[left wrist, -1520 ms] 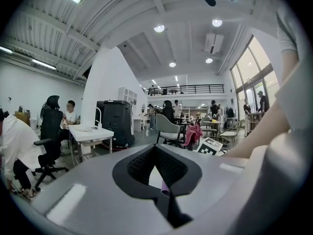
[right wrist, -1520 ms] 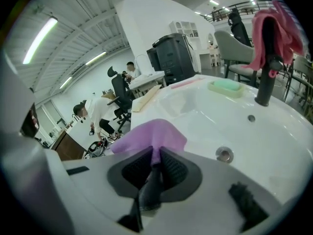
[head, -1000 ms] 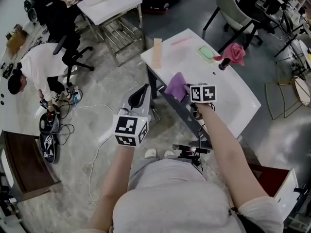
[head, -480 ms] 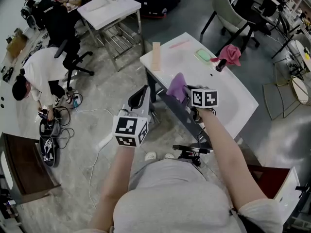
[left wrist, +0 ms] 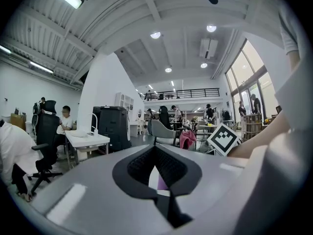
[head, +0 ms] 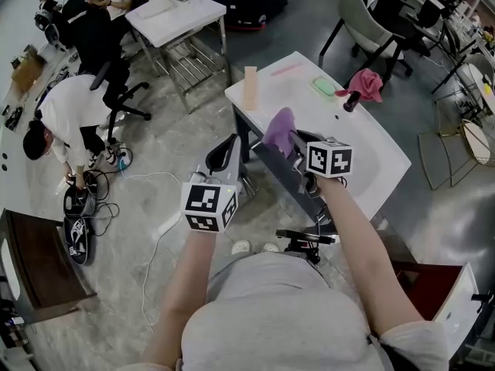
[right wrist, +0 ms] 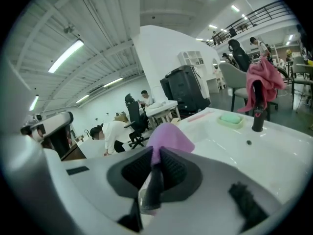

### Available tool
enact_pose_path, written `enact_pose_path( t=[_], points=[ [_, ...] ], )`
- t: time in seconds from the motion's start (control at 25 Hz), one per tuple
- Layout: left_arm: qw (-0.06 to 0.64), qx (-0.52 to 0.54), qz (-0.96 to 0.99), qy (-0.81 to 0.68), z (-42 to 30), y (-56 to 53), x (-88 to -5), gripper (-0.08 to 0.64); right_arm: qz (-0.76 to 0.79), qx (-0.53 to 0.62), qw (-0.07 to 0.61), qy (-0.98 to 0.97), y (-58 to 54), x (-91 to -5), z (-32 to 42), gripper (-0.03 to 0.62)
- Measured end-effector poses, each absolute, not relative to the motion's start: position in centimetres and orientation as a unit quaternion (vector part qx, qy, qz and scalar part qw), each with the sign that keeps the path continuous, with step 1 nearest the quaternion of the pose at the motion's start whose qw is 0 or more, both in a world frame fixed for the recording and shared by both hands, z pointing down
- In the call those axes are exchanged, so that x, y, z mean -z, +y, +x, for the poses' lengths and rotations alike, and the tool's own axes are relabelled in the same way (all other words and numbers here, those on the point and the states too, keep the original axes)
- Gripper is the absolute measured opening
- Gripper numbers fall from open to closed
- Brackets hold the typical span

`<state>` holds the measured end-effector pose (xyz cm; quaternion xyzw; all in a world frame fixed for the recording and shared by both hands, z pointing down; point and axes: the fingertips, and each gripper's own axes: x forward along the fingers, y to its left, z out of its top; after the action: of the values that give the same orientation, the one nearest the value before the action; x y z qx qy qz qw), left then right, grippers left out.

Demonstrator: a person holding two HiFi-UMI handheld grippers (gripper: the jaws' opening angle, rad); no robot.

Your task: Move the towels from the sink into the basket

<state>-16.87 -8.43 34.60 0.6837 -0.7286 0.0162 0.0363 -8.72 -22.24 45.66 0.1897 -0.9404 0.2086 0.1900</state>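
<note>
A purple towel point(head: 280, 130) hangs from my right gripper point(head: 296, 141), lifted over the near left part of the white sink point(head: 377, 165). In the right gripper view the pads are shut on a fold of the purple towel point(right wrist: 169, 135), which stands up past the right gripper point(right wrist: 155, 164). A pink towel point(head: 366, 84) is draped over the black tap point(head: 349, 103) at the sink's far side. My left gripper point(head: 223, 152) hovers over the floor left of the sink, shut and holding nothing. I make out no basket in any view.
A green soap dish point(head: 326, 86) and a wooden block point(head: 249, 87) lie on the sink top. A person point(head: 59, 113) bends over cables on the floor at left, beside an office chair point(head: 112, 83). A white table point(head: 175, 11) stands beyond.
My right gripper has risen with the purple towel, which now hangs higher above the sink's edge. The left gripper has stayed where it was.
</note>
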Motion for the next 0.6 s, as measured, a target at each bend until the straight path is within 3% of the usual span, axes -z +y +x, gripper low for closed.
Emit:
enact_pose_path(
  t=[0.6],
  points=[
    [0.039,-0.015,0.681,-0.731,-17.7,-6.2,-34.6,0.005,0.150,-0.170,0.116,-0.967,-16.4,-39.4,-11.1,0.055]
  ],
)
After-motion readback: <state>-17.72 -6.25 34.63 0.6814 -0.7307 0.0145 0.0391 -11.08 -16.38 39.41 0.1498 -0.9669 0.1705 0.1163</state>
